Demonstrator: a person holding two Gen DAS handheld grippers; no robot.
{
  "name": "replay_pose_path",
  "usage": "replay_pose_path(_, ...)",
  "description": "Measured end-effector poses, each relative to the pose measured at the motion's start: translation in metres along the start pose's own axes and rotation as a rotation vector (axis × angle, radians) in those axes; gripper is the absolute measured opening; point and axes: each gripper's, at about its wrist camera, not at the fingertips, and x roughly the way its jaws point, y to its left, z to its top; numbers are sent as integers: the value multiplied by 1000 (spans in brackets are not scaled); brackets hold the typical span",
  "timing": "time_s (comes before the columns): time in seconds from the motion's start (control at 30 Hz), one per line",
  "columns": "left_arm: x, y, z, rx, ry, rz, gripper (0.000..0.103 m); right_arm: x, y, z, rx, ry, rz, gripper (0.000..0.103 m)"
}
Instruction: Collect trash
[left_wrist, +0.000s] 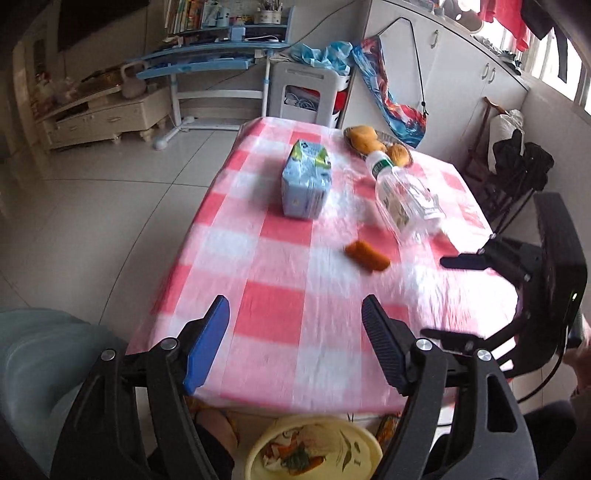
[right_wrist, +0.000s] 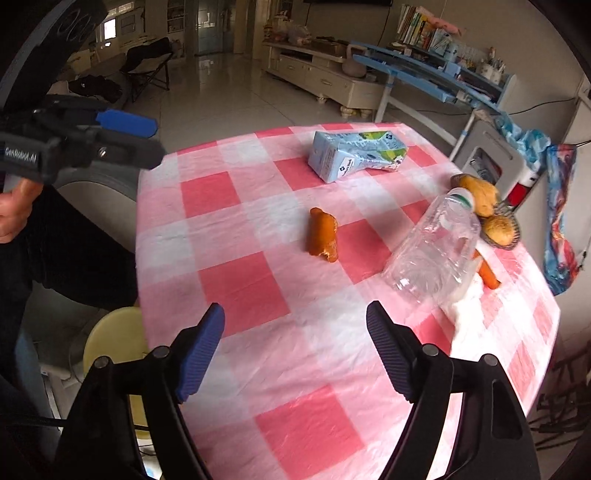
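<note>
A table with a red-and-white checked cloth holds a crushed pale blue carton, an empty clear plastic bottle lying on its side, and an orange food scrap. My left gripper is open and empty above the table's near edge. My right gripper is open and empty above the cloth; it also shows at the right of the left wrist view. A yellow bin with scraps stands below the table's edge.
A small basket of yellow-brown fruit sits at the table's far side, with an orange carrot-like piece by the bottle. A grey stool, a blue desk and a folding chair stand around the table.
</note>
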Motion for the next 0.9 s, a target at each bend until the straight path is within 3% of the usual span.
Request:
replay_pose_path(0.13, 14, -3, 16, 0, -12, 6, 73, 29, -11, 2, -14, 57, 49, 80)
replay_pose_path(0.27, 25, 0, 34, -21, -33, 12, 74, 39, -23, 3, -2, 44, 91, 95)
replay_pose_path(0.5, 44, 16, 54, -87, -32, 57, 77, 39, -28, 0, -17, 6, 138, 96)
replay_pose_path(0.6, 45, 19, 55, -77, -29, 74, 88, 37, -26, -2, -15, 7, 143, 96)
replay_pose_path(0.67, 44, 20, 56, -72, -28, 96, 89, 36, -26, -3, -15, 7, 144, 96)
replay_pose_path(0.9, 35, 20, 60, -102, -11, 37, 94, 36, -26, -3, -15, 7, 143, 96)
